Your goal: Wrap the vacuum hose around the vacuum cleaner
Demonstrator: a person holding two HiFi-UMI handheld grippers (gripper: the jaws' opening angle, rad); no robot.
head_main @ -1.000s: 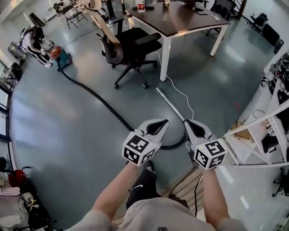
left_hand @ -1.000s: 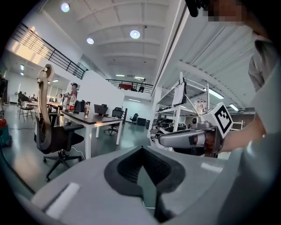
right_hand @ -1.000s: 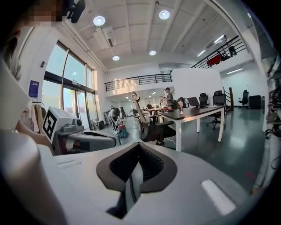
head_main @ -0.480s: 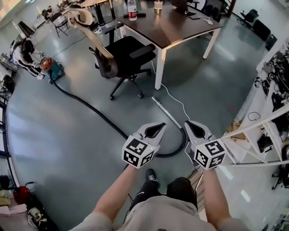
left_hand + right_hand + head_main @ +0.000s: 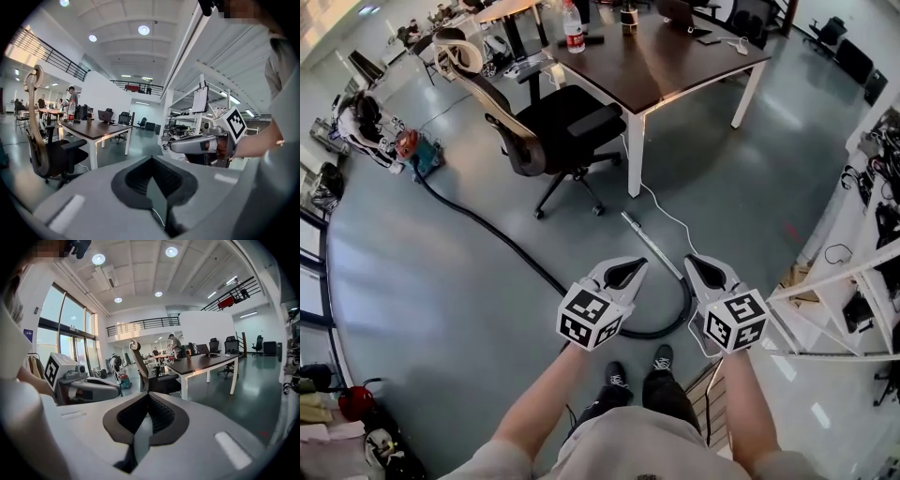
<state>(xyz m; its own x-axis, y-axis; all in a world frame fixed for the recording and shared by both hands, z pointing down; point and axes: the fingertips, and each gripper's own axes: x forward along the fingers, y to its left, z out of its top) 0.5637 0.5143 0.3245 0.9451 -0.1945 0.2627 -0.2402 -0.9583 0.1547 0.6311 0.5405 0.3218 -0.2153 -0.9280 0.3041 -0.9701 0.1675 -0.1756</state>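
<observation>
A long black vacuum hose (image 5: 492, 234) lies on the grey floor. It runs from the small vacuum cleaner (image 5: 420, 155) at the far left to a loop just ahead of my grippers, where it joins a metal wand (image 5: 649, 244). In the head view my left gripper (image 5: 623, 272) and my right gripper (image 5: 708, 272) are held side by side above that loop, both shut and empty. In the left gripper view my left gripper (image 5: 152, 161) shows its jaws together. In the right gripper view the jaws of my right gripper (image 5: 149, 397) are likewise together, and the vacuum cleaner (image 5: 124, 379) is far off.
A black office chair (image 5: 553, 131) and a dark table (image 5: 675, 56) with white legs stand ahead. A thin white cable (image 5: 670, 211) trails from the table. A white shelf rack (image 5: 853, 281) stands close on the right. Bags and gear lie along the left wall.
The person has stepped forward: both shoes now show below the grippers, and the hose loop lies closer. Both grippers stay shut and side by side.
</observation>
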